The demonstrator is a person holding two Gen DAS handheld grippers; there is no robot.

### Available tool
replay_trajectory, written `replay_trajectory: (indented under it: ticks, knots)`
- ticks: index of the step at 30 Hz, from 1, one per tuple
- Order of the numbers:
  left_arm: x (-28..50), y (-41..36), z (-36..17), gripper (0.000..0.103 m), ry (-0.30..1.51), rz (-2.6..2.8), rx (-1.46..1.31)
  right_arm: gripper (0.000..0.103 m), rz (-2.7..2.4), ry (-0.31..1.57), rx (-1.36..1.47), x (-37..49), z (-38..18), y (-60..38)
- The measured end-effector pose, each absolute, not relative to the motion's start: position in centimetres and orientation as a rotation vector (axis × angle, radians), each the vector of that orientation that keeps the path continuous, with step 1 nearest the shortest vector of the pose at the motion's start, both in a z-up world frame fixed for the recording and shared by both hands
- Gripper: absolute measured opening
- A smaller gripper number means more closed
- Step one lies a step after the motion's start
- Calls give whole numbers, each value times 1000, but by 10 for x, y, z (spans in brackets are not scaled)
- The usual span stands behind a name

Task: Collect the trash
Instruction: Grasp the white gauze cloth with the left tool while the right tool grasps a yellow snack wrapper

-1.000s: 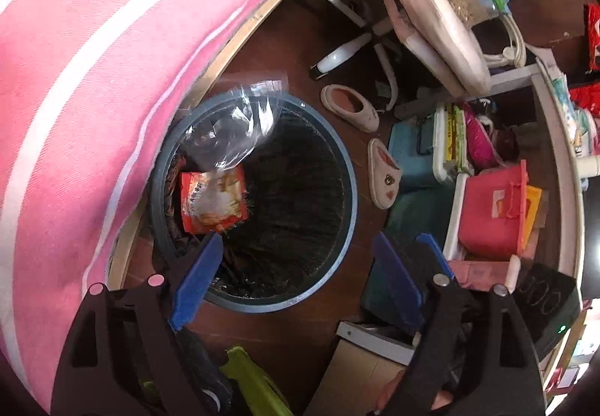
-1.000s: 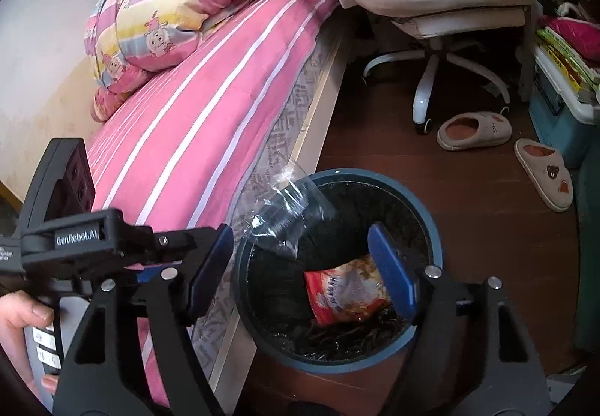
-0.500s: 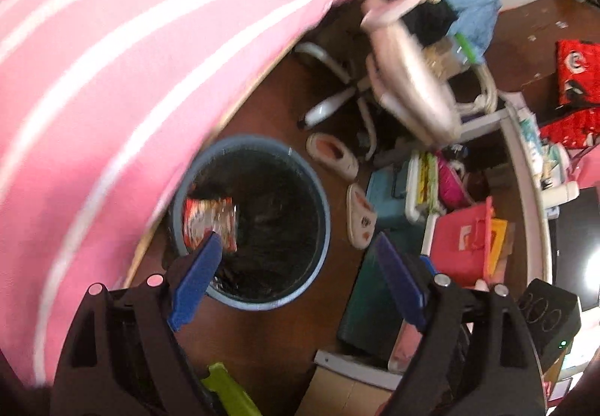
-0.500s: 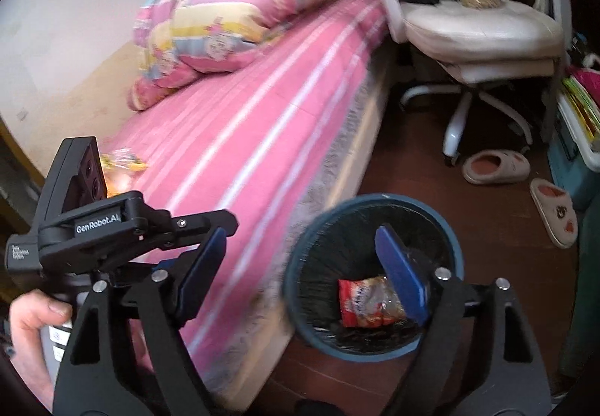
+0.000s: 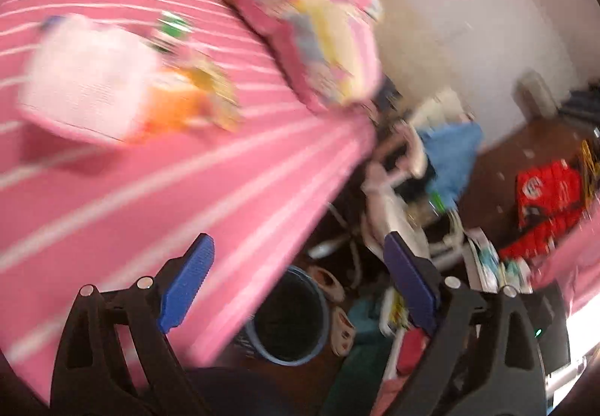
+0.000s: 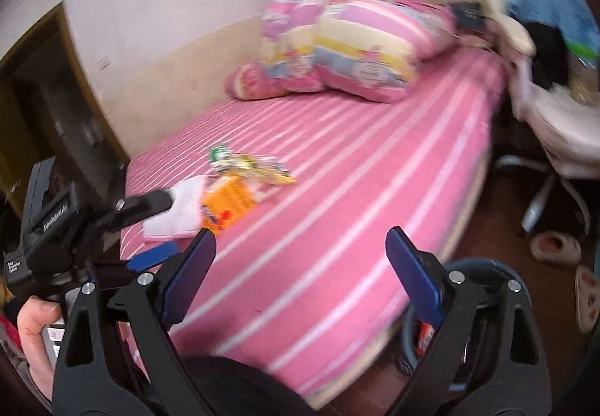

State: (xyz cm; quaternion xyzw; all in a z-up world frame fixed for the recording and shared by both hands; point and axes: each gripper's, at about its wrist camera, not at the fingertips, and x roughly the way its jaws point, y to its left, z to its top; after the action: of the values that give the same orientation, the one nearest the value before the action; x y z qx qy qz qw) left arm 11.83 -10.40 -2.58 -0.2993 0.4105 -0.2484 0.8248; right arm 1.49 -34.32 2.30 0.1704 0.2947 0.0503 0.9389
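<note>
A pink bed with thin white stripes (image 6: 337,191) fills most of both views, a bundled quilt in pink, yellow and pale-blue patches (image 6: 348,48) lying at its head end against the wall. Beside the bed's long floor-side edge, near the foot corner, stands a round blue-rimmed waste bin with a dark liner (image 5: 290,318); in the right wrist view a red snack wrapper (image 6: 425,335) shows inside it, partly hidden behind the gripper finger. So at least one piece looks already collected.

What remains sits on the bed, toward the edge farthest from the quilt — a loose cluster of litter. It holds a flat white tissue-like packet (image 6: 174,213), a crumpled orange wrapper (image 6: 225,204) touching it, a yellowish clear plastic wrapper (image 6: 262,168) just beyond, and a small green-and-white scrap (image 6: 219,153) at the back. The left view is too blurred to tell these apart more finely.

The left gripper (image 5: 296,284) is spread wide and empty, over the bed's edge and aimed across the mattress toward the cluster. The right gripper (image 6: 300,273) is also spread wide with nothing between its blue pads (image 6: 189,271). Judging from this, the task is partway through: several pieces are yet to be picked up and carried to the bin.
</note>
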Motion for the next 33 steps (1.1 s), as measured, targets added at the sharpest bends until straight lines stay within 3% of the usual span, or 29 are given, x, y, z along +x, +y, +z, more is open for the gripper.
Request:
replay_trajectory:
  ticks: [11,25,32,33]
  knots:
    - [173,37,-56,89,845,-216,-617,92,148,553,223,131,21,-251]
    - [269,-6,-59,89,908,-140,-177,92,162,575,139,230,-27,-226]
    - [286,-10,-76,87,957,-119,-142,92,188,569,62,266,-36,-205]
    - [286,-7,-76,83,958,-121,-157,92,192,581,55,271,-38,-202]
